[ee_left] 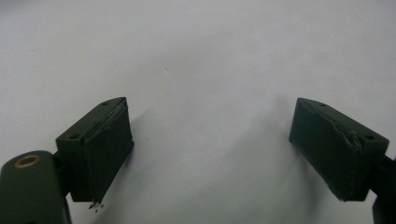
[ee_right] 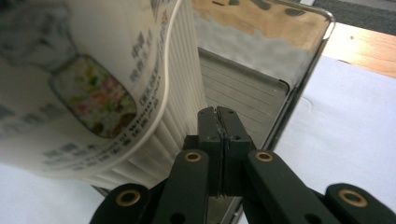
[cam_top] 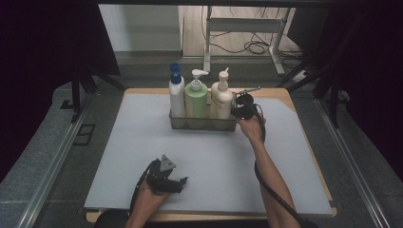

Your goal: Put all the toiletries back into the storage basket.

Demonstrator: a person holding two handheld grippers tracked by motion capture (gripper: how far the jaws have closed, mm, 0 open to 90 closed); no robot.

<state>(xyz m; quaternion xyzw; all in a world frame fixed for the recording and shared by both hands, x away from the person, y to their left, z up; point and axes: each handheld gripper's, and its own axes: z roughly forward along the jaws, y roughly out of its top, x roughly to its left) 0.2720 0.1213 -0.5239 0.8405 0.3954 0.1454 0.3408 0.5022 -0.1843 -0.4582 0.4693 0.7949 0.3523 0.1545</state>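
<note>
Three pump bottles stand in a clear caddy [cam_top: 202, 124] at the back of the grey mat: a white one with a blue pump [cam_top: 177, 97], a green one [cam_top: 196, 99] and a cream one [cam_top: 221, 100]. My right gripper [cam_top: 235, 113] is at the caddy's right end. In the right gripper view it [ee_right: 219, 113] is shut, its tips low beside the cream bottle [ee_right: 93, 74] and against the shiny end wall [ee_right: 261, 51]; I see nothing between the pads. My left gripper [cam_top: 183, 182] rests near the mat's front edge, open [ee_left: 210, 154] over bare mat.
The grey mat [cam_top: 214, 161] covers a wooden table whose edge shows at the right [cam_top: 304, 128]. Metal rails run along both sides of the table. A white stand and cables [cam_top: 247, 45] sit on the floor behind.
</note>
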